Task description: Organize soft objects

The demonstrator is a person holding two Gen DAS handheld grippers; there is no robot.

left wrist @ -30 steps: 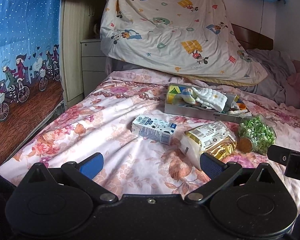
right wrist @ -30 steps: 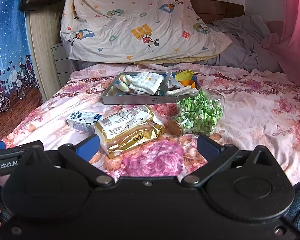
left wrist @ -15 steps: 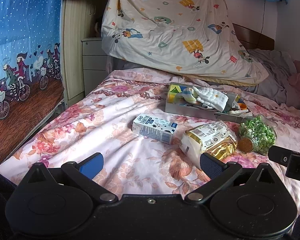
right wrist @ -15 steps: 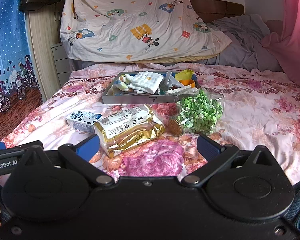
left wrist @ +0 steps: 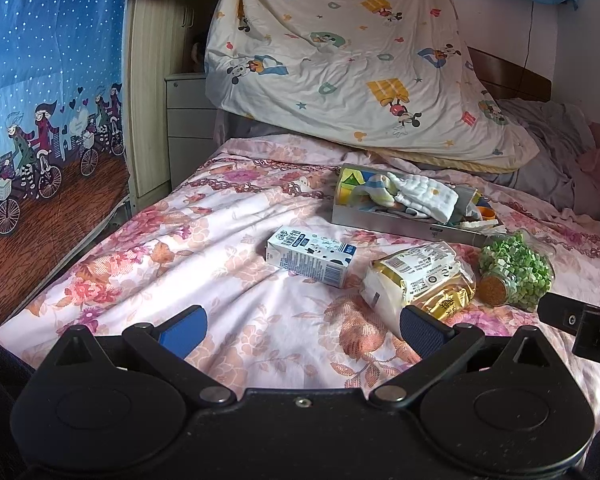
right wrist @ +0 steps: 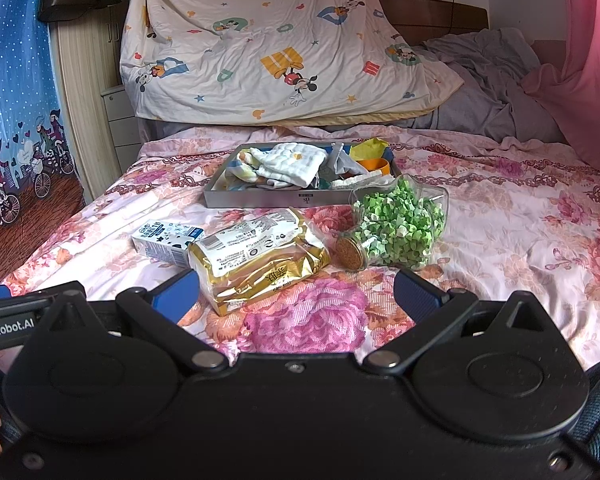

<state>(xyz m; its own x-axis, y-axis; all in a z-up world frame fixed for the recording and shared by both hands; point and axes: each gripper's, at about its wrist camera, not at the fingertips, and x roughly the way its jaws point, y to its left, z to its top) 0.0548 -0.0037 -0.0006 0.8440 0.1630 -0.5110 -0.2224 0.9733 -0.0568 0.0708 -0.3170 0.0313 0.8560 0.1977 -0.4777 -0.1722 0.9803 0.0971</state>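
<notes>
Both our grippers hang wide open and empty — left gripper [left wrist: 302,330], right gripper [right wrist: 296,294] — low over the bedspread [right wrist: 520,220]. Ahead lie the gold packet [right wrist: 260,256], milk carton [left wrist: 310,254] and jar of green bits [right wrist: 400,228] — probably staged beside the grey tray [right wrist: 260,200], where soft cloths [right wrist: 290,164] already sit.

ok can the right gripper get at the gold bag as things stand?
Probably yes. The right gripper is open, the gold bag lies just ahead between its fingers, nothing on top; the milk carton sits against its left end.
</notes>
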